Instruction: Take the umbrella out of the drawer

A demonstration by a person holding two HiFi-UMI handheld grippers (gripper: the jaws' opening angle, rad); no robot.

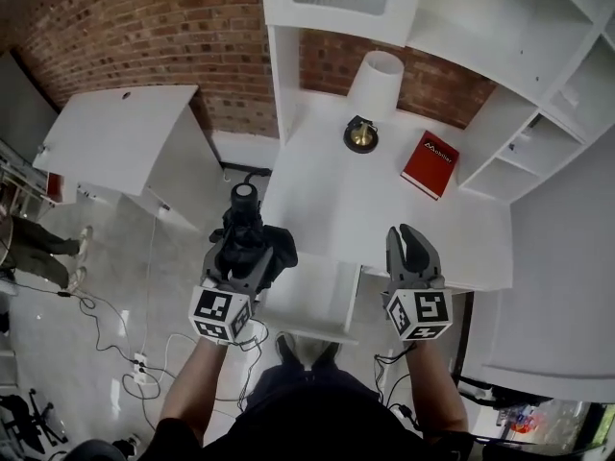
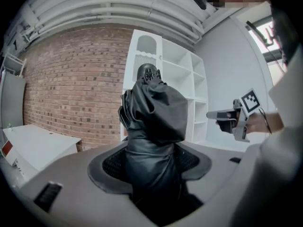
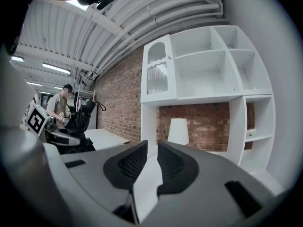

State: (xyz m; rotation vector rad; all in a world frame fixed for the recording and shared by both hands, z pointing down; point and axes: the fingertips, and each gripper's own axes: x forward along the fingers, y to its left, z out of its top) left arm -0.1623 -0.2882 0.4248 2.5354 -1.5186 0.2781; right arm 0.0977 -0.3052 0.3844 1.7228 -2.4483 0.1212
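Note:
A black folded umbrella (image 1: 248, 230) is held above the floor, in front of the white desk (image 1: 327, 209); my left gripper (image 1: 245, 262) is shut on it. In the left gripper view the umbrella (image 2: 154, 122) stands upright between the pads, filling the left gripper (image 2: 151, 162). The white drawer (image 1: 317, 301) under the desk's front edge stands pulled out. My right gripper (image 1: 413, 243) hovers over the desk's front right; a narrow gap shows between its jaws and nothing is in them. In the right gripper view, the right gripper (image 3: 150, 157) points level at the shelves and the umbrella (image 3: 80, 122) shows far left.
On the desk stand a white lamp (image 1: 375, 84), a round dark object (image 1: 361, 134) and a red book (image 1: 430, 163). White shelving (image 1: 538, 113) rises at the right. A white table (image 1: 115, 137) is at the left, with cables (image 1: 106, 325) on the floor. A person (image 1: 38, 243) stands at the left edge.

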